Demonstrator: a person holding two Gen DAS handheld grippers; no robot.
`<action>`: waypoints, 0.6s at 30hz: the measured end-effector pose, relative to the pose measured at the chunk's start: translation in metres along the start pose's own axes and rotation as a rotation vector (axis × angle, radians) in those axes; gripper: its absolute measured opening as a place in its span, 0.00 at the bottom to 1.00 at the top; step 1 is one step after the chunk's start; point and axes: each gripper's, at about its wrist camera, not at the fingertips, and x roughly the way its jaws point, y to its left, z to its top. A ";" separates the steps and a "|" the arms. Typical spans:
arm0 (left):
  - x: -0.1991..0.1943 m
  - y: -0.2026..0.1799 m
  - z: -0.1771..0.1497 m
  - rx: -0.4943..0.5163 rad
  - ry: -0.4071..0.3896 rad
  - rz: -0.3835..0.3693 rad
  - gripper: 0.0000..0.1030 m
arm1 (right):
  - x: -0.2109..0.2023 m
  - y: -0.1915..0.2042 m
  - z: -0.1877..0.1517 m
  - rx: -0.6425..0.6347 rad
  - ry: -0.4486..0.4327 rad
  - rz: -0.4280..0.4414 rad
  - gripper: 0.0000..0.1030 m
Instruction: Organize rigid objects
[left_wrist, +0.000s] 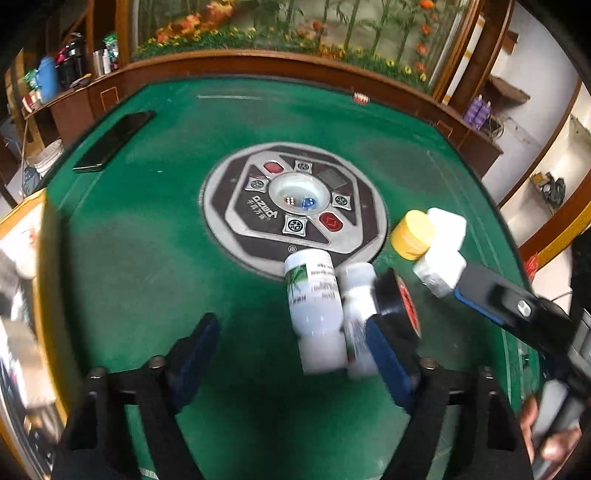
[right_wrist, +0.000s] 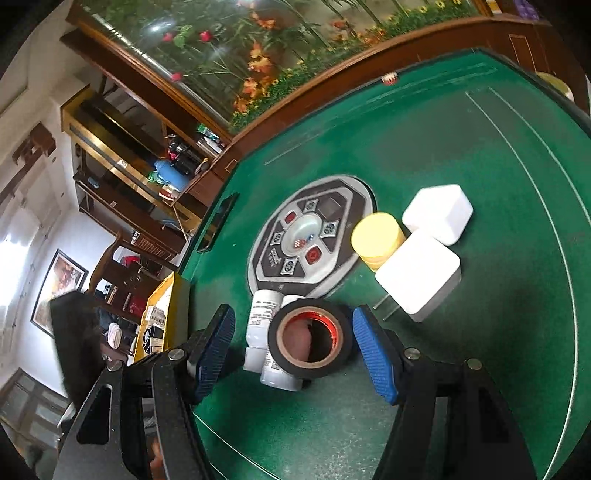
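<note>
While both grippers gape | white bottles (left_wrist: 317, 306) lie flat, caps near

Only the grey control panel (left_wrist: 295, 210) in the middle of the green table (left_wrist: 147, 258) carries readable letters, a logo seen upside down that seems to say "AMOS", while the print on the white bottle (left_wrist: 314, 295) is too blurred to read.
</note>
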 end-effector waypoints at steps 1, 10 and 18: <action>0.007 0.001 0.002 -0.002 0.010 0.005 0.68 | 0.001 -0.001 -0.001 0.007 0.008 -0.003 0.64; 0.017 0.005 -0.014 0.004 0.000 0.052 0.35 | 0.010 -0.002 -0.010 0.012 0.060 -0.010 0.64; -0.011 0.018 -0.056 -0.029 -0.030 0.034 0.35 | 0.027 0.007 -0.017 -0.068 0.101 -0.102 0.68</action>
